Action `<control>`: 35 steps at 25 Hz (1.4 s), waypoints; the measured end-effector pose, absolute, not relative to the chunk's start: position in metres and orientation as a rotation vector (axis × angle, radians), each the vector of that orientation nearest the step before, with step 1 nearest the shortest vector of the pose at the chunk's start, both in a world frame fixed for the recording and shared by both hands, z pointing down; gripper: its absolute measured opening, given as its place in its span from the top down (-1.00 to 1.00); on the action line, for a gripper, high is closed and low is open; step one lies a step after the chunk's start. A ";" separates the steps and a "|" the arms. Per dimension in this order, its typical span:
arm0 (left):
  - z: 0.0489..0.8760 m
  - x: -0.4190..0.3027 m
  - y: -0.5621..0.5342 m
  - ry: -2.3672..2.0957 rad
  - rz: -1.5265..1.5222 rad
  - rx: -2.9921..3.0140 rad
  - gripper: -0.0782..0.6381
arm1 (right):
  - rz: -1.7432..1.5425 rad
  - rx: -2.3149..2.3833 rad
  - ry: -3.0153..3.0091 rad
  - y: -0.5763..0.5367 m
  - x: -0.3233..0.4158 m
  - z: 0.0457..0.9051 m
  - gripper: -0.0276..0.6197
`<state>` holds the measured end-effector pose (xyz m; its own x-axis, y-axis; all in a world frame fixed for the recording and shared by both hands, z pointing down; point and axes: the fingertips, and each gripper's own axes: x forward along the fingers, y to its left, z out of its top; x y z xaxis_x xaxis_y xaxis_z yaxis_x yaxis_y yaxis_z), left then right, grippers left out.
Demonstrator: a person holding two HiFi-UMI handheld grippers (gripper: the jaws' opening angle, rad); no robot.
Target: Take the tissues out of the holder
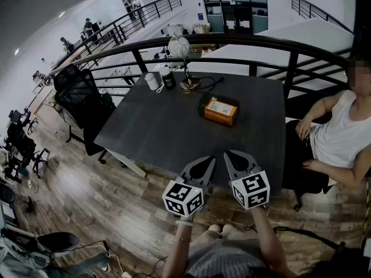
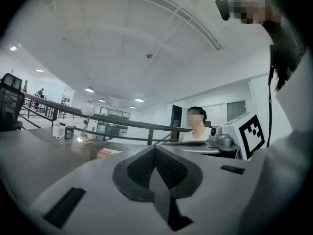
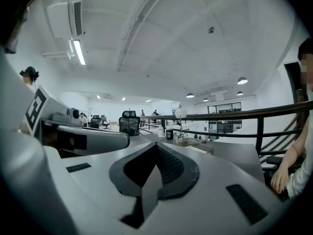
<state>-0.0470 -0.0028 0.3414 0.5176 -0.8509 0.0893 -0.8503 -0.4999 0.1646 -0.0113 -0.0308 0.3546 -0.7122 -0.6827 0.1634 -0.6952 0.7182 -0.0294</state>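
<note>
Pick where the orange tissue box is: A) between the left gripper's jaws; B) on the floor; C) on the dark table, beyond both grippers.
C: the tissue box lies on the table, ahead of the left gripper and right gripper, whose jaws are shut on nothing.

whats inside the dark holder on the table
An orange rectangular tissue box with a pale top panel sits in the dark box-shaped holder. The holder's wall covers part of the box; the tissues themselves cannot be seen.
</note>
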 end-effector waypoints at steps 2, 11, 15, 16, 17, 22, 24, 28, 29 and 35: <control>0.343 -0.048 -0.003 -1.463 -0.007 2.568 0.76 | 0.131 1.118 -2.780 -0.031 -0.011 0.357 0.88; 0.339 -0.043 -0.003 -1.493 -0.010 2.564 0.76 | 0.115 1.097 -2.796 -0.031 -0.006 0.353 0.88; 0.336 -0.041 -0.004 -1.506 -0.005 2.567 0.76 | 0.115 1.094 -2.809 -0.035 -0.005 0.351 0.88; 0.336 -0.041 -0.002 -1.509 -0.001 2.568 0.76 | 0.123 1.095 -2.815 -0.035 -0.004 0.350 0.88; 0.337 -0.041 0.000 -1.514 0.003 2.567 0.76 | 0.132 1.093 -2.821 -0.035 -0.005 0.351 0.88; 0.344 -0.062 0.006 -1.592 0.011 2.502 0.76 | 0.152 1.034 -2.848 -0.031 -0.020 0.356 0.88; 0.342 -0.065 0.004 -1.607 0.012 2.497 0.76 | 0.164 1.023 -2.857 -0.034 -0.022 0.357 0.88; 0.340 -0.069 -0.002 -1.616 0.033 2.495 0.76 | 0.198 1.000 -2.887 -0.041 -0.028 0.354 0.88; 0.341 -0.072 -0.005 -1.615 0.039 2.494 0.76 | 0.207 0.992 -2.895 -0.044 -0.031 0.354 0.87; 0.346 -0.086 -0.042 -1.584 0.049 2.521 0.76 | 0.209 0.985 -2.896 -0.076 -0.049 0.359 0.87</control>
